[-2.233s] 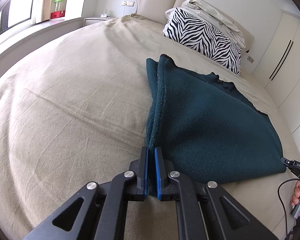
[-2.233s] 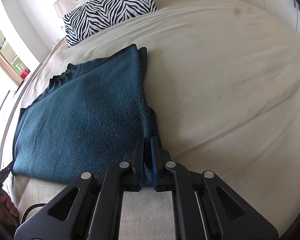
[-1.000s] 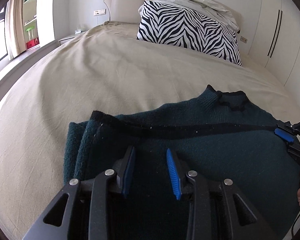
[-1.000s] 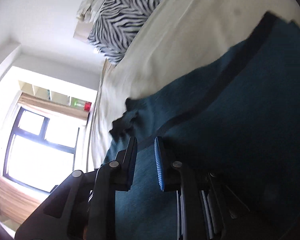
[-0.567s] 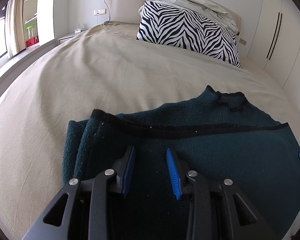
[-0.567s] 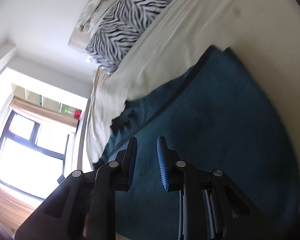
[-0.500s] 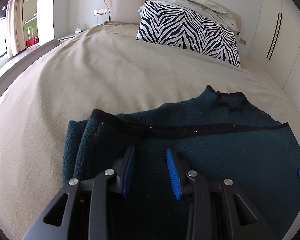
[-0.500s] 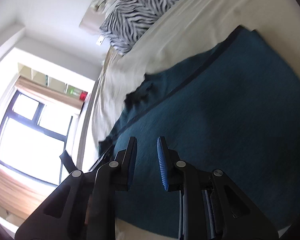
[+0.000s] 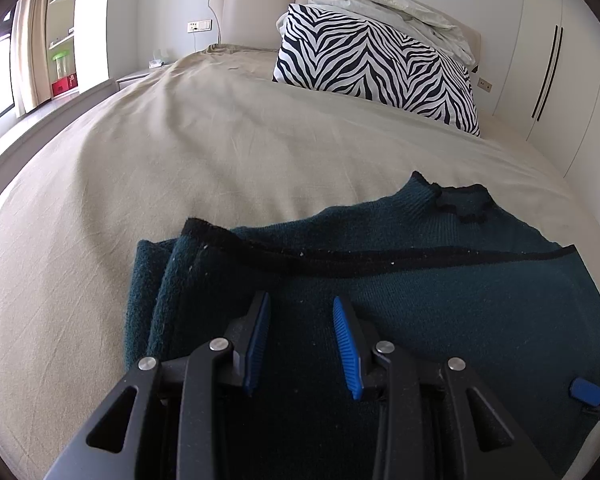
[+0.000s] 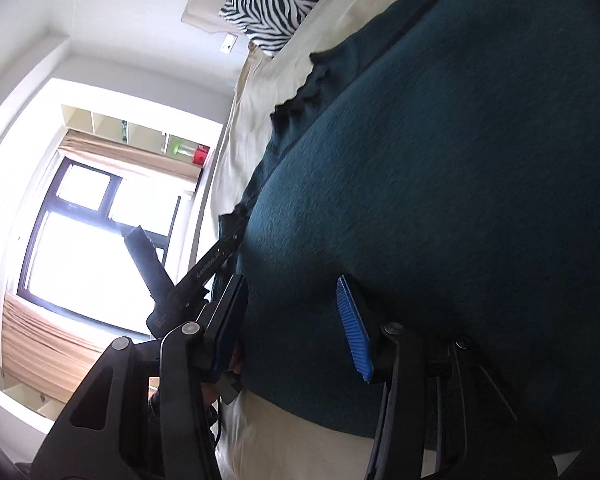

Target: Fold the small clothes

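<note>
Teal sweater (image 9: 440, 288) lies doubled over on the bed (image 9: 220, 160), hem edge near the collar (fold looks done), left tool (image 9: 302, 344) and right tool (image 10: 296, 328) both spread, empty, hovering just above it.

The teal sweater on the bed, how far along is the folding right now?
Done: the teal sweater lies on the bed folded over once, its black-trimmed hem laid across it short of the collar. In hand: nothing; the left tool and right tool are both open over the fabric, the right one tilted sideways. Left: probably another fold to make it compact.
</note>
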`<state>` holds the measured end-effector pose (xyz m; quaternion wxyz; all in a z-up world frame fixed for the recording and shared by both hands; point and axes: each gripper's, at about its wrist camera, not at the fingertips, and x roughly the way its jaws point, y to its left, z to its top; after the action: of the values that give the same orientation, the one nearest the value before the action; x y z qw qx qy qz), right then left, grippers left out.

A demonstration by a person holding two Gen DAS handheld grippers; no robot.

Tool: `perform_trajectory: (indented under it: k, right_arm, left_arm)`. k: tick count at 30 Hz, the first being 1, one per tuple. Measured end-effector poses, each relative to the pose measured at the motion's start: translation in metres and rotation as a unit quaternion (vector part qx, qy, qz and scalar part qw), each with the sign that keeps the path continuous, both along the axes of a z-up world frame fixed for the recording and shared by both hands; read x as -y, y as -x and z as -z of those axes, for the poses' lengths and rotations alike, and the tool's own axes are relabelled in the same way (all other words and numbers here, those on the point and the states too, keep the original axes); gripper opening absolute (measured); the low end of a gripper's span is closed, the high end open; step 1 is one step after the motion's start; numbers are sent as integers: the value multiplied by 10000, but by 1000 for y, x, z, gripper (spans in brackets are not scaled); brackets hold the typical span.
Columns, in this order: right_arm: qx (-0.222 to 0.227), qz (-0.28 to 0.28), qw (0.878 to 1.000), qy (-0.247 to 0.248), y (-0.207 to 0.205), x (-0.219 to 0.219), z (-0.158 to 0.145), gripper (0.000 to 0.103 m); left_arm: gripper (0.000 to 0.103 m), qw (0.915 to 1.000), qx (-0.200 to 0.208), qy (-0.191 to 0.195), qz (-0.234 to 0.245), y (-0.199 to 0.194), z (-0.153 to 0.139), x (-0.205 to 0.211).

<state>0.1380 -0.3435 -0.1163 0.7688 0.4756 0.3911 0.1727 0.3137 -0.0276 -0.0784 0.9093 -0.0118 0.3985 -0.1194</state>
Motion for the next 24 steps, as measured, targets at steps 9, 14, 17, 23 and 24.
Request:
perform_trajectory:
  k: [9,14,17,23,24]
  right_arm:
    - [65,1693,9855,37,48,122,-3,42]
    - [-64,1861,9807,597,72,126,-30,47]
    - [150,1392,9886,559,72,94,-48,47]
    - [176,185,9989,397,35,-8,-52,47]
    - [82,23,9992,382,30,-20,-46,47]
  left_arm:
    - [36,10000,-10,-48,-4,-1,-1,1]
    - [36,9997,-227,-51,-91,15,-19,-3]
    - [38,9994,-266,64,212,55,-34,5]
    - [51,9972,-370,-84,645,112,-16,16]
    - [50,9972,-383,-84,630,115,-12,11]
